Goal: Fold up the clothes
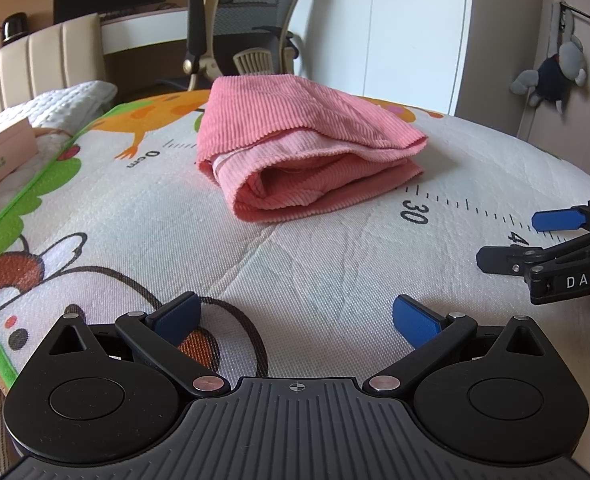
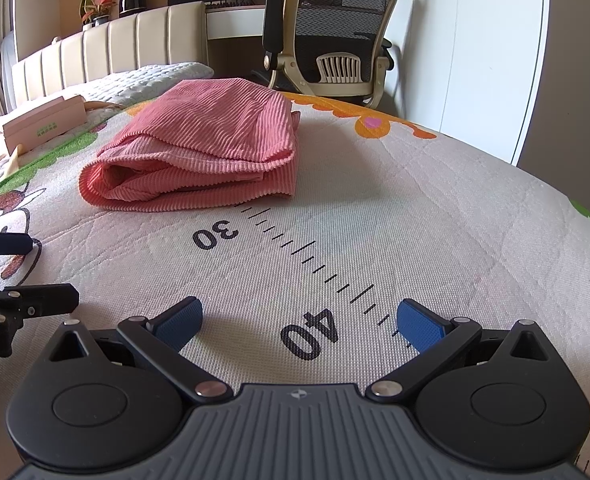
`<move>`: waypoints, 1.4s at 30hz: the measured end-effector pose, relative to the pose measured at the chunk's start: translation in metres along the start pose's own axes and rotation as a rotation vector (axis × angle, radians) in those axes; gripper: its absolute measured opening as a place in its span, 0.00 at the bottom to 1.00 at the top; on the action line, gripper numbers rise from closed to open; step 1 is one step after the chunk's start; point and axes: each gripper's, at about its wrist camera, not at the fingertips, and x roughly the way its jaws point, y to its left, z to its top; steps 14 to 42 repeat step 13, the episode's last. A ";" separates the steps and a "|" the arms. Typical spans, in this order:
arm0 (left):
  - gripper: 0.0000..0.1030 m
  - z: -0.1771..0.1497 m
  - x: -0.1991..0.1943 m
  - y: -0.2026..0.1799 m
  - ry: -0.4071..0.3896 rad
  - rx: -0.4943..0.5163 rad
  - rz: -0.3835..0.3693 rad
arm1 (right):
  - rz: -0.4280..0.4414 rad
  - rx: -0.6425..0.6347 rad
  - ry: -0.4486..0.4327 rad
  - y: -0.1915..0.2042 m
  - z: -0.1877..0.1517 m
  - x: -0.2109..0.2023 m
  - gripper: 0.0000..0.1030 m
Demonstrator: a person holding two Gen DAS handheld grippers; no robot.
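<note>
Toward the far edge of the bed, a folded pink corduroy garment (image 1: 295, 148) lies in a thick stack on a printed play mat (image 1: 315, 264), its rolled open end facing the grippers and its far side hidden behind its own bulk. What kind of garment it is cannot be made out from the folds. Its near edge covers part of the mat's printed ruler scale (image 2: 307, 256), so the marks below 30 are hidden in the right wrist view. The left gripper (image 1: 295, 318) hovers wide open over a cartoon figure on the mat, holding nothing, well short of the garment. The right gripper (image 2: 299, 322) is likewise spread wide and empty, above the 40 mark. Each gripper shows only partly at the other view's edge. A pink box (image 2: 45, 122) sits by the mat's green border, cut off in the left view. An office chair (image 2: 335, 36) stands beyond the bed.
</note>
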 end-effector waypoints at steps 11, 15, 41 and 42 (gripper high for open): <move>1.00 0.000 -0.001 0.002 -0.008 -0.012 -0.007 | 0.003 0.001 -0.002 0.000 0.000 0.000 1.00; 1.00 0.000 -0.002 0.003 -0.010 -0.014 -0.009 | 0.007 0.002 -0.002 -0.001 0.000 0.000 1.00; 1.00 0.000 -0.002 0.003 -0.010 -0.014 -0.009 | 0.007 0.002 -0.002 -0.001 0.000 0.000 1.00; 1.00 0.000 -0.002 0.003 -0.010 -0.014 -0.009 | 0.007 0.002 -0.002 -0.001 0.000 0.000 1.00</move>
